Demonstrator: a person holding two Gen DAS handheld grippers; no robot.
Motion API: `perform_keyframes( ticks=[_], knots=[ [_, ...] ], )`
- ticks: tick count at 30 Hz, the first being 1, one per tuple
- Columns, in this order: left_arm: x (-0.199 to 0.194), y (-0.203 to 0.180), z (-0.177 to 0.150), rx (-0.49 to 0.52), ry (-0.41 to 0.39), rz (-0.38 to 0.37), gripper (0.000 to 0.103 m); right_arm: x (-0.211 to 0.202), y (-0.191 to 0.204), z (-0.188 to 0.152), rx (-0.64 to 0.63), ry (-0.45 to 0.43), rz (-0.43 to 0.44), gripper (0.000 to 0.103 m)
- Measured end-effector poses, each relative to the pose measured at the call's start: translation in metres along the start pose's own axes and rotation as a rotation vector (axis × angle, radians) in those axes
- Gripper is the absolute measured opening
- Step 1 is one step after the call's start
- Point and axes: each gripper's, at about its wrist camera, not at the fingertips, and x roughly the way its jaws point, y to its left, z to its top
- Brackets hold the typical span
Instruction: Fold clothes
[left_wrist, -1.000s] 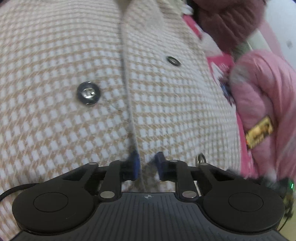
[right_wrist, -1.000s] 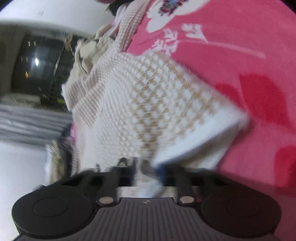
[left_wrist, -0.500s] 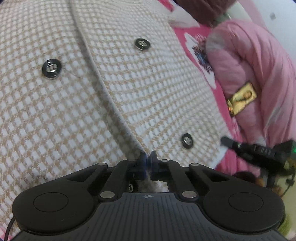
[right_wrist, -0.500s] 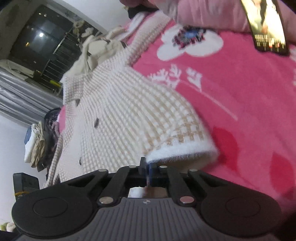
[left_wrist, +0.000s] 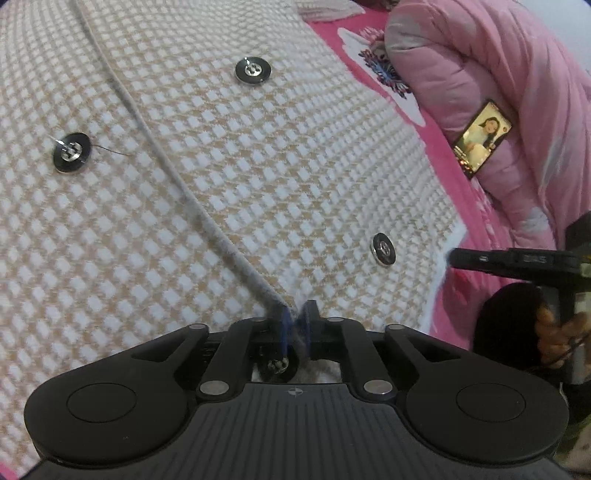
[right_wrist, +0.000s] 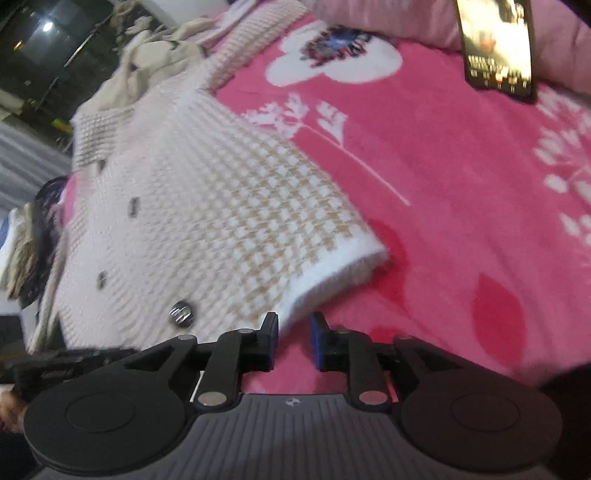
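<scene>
A beige-and-white houndstooth cardigan (left_wrist: 258, 177) with dark buttons (left_wrist: 253, 70) lies spread on a pink floral blanket (right_wrist: 461, 177). My left gripper (left_wrist: 295, 319) is shut on the cardigan's front placket edge at the hem. My right gripper (right_wrist: 293, 332) is open, its blue pads just short of the white-trimmed hem corner (right_wrist: 332, 269), holding nothing. The right gripper also shows in the left wrist view (left_wrist: 517, 258) at the cardigan's right edge.
A pink puffer jacket (left_wrist: 498, 110) lies at the right with a phone (left_wrist: 482, 138) leaning on it, screen lit. Cream clothes (right_wrist: 147, 62) are piled beyond the cardigan. A dark window stands far left in the right wrist view.
My right gripper has opened and let go of the cardigan's hem corner, which now lies flat on the blanket. My left gripper stays shut on the placket edge and has shifted slightly.
</scene>
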Motion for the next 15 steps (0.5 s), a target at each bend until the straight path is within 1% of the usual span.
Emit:
perform_keyframes(
  ticks=[1, 3, 4, 6, 8, 10, 13, 15],
  knots=[
    [-0.008, 0.002, 0.000, 0.015, -0.016, 0.009, 0.014, -0.012, 0.003, -0.002, -0.024, -0.010, 0.022, 0.022],
    [-0.026, 0.009, 0.002, 0.045, -0.067, 0.044, 0.022, -0.037, 0.016, -0.003, -0.104, -0.054, 0.120, 0.023],
    [-0.036, 0.014, 0.005, 0.045, -0.104, 0.063, 0.025, -0.045, 0.023, -0.002, -0.137, -0.080, 0.172, 0.028],
    [-0.055, 0.030, 0.023, -0.016, -0.175, 0.106, 0.029, -0.048, 0.040, 0.003, -0.190, -0.120, 0.264, 0.035],
    [-0.075, 0.049, 0.044, -0.087, -0.241, 0.151, 0.030, -0.030, 0.062, 0.012, -0.251, -0.116, 0.299, 0.035],
    [-0.094, 0.066, 0.068, -0.139, -0.317, 0.201, 0.033, 0.000, 0.088, 0.020, -0.327, -0.095, 0.332, 0.035],
    [-0.112, 0.082, 0.105, -0.171, -0.435, 0.262, 0.044, 0.046, 0.122, 0.028, -0.416, -0.046, 0.400, 0.035],
    [-0.123, 0.092, 0.129, -0.188, -0.514, 0.300, 0.061, 0.080, 0.137, 0.028, -0.462, -0.015, 0.400, 0.035]
  ],
)
